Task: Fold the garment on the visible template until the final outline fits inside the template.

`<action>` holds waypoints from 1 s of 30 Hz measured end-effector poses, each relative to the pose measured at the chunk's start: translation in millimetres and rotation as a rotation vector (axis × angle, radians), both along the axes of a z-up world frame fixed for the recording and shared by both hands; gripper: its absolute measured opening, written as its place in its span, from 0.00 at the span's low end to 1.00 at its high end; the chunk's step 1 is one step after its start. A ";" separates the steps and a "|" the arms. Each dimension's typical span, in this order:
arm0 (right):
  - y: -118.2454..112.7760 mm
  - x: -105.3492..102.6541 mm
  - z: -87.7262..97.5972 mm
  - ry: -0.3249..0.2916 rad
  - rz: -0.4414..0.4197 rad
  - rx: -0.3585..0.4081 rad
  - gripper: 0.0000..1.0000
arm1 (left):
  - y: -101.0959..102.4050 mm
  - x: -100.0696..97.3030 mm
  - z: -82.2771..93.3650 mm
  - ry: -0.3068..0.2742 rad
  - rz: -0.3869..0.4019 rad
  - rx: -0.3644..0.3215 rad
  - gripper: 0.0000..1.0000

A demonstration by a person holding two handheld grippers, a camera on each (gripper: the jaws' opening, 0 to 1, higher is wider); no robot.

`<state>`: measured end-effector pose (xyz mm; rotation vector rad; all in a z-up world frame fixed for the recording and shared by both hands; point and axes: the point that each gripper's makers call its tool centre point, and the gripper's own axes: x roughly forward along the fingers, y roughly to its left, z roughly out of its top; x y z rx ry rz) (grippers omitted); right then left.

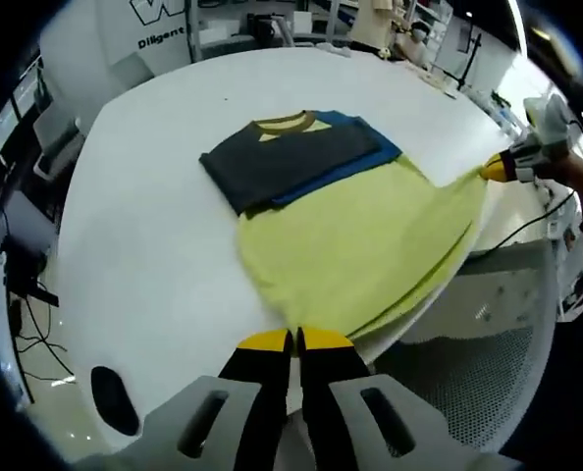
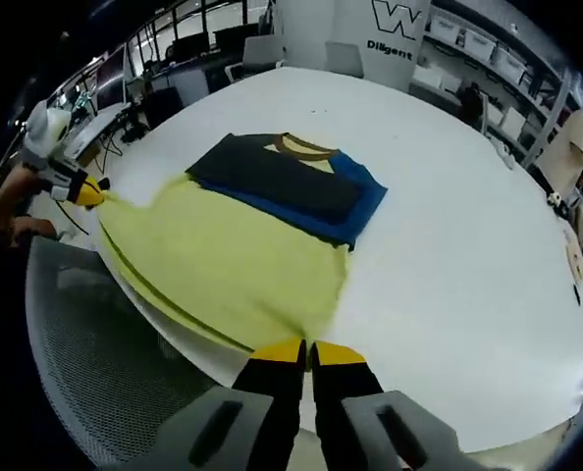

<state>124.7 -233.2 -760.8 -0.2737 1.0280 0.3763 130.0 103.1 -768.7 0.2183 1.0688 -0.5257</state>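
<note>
In the left gripper view, the garment (image 1: pixel 355 231) is spread across the middle of the frame on a white table (image 1: pixel 154 226), its dark grey and blue sleeves folded over the chest below a tan collar (image 1: pixel 284 124). The yellow hem is clamped at lower centre by the closed jaws of the left gripper (image 1: pixel 294 340). At the right edge, the other hem corner is pinched by the right gripper (image 1: pixel 498 169). In the right gripper view, the garment (image 2: pixel 223 250) is held at bottom centre by the right gripper (image 2: pixel 309 349), and at the left edge by the left gripper (image 2: pixel 90 192).
</note>
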 end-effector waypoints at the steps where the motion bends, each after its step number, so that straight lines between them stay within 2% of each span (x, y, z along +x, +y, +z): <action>1: 0.1 3.0 1.5 -0.005 0.005 -0.004 0.00 | 0.2 1.7 1.2 -0.005 0.002 0.000 0.00; 4: 0.8 15.5 8.8 -0.026 0.006 -0.005 0.00 | 1.3 9.8 5.3 -0.026 0.016 -0.002 0.00; 7: 1.5 29.8 15.5 -0.057 0.009 -0.015 0.00 | 0.1 25.0 12.5 -0.088 0.033 -0.018 0.00; 8: 1.9 32.8 17.1 -0.065 0.017 -0.018 0.00 | 0.6 26.2 13.4 -0.083 0.045 -0.019 0.00; 21: -3.1 78.7 31.9 -0.111 0.051 -0.017 0.00 | -1.1 67.8 33.2 -0.184 0.062 -0.031 0.00; 24: -3.0 86.8 35.2 -0.125 0.060 -0.023 0.00 | -1.8 81.1 39.5 -0.208 0.066 -0.035 0.00; 26: -3.3 94.8 37.5 -0.134 0.062 -0.026 0.00 | -5.5 95.0 48.1 -0.262 0.061 -0.056 0.00; 30: -5.9 110.1 38.6 -0.149 0.057 -0.029 0.00 | -7.3 109.7 55.0 -0.281 0.062 -0.053 0.00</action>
